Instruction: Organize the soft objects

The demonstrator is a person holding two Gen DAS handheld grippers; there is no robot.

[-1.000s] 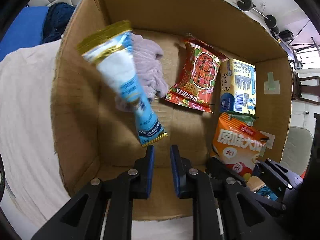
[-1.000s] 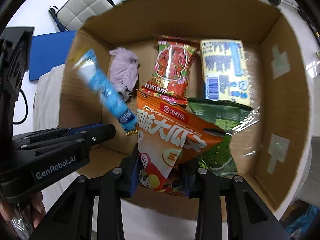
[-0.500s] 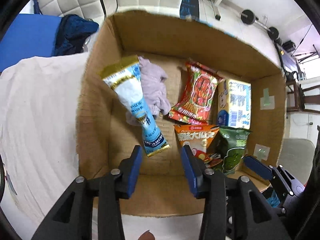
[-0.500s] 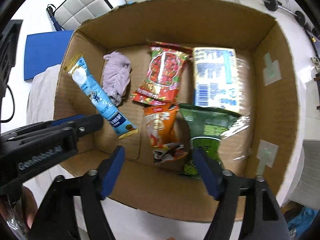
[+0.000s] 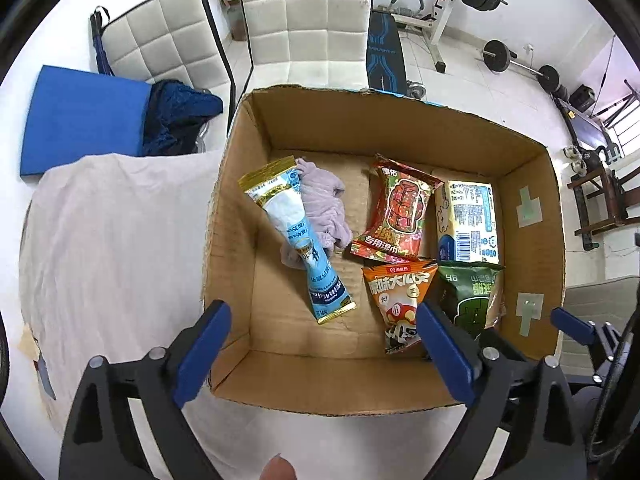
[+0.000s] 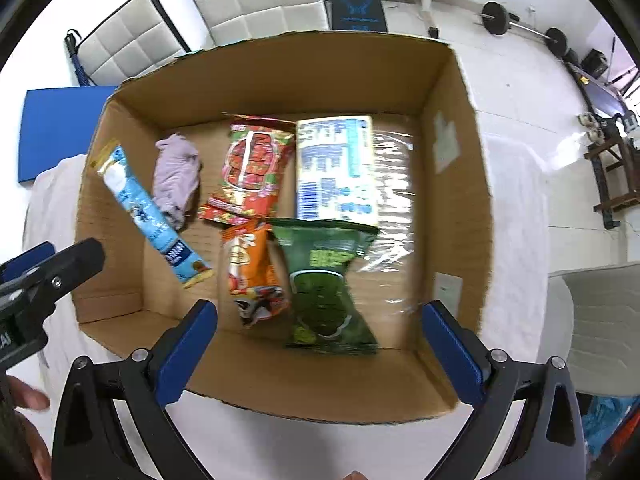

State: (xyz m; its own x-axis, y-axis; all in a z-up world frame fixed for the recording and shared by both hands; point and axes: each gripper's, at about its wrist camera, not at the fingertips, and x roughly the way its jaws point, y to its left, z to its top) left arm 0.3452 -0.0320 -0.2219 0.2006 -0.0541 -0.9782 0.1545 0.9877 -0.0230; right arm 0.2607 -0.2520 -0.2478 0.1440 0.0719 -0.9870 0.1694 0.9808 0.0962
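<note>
left gripper: mine, jaws opening, spread wide, nothing between the pads.
right gripper: mine, jaws opening, at full spread, holding nothing.
box: brown cardboard, open top, below and ahead of both my jaws.
blue pouch: long, light blue with gold ends, lies diagonal just ahead of my left jaws, overlapping the lilac cloth.
orange snack bag: crinkled, lies flat just ahead of my right jaws, touching the green bag.
red packet: glossy, farther ahead, beside the tissue pack.
tissue pack: white and blue print, clear wrap, far side of the box.
</note>
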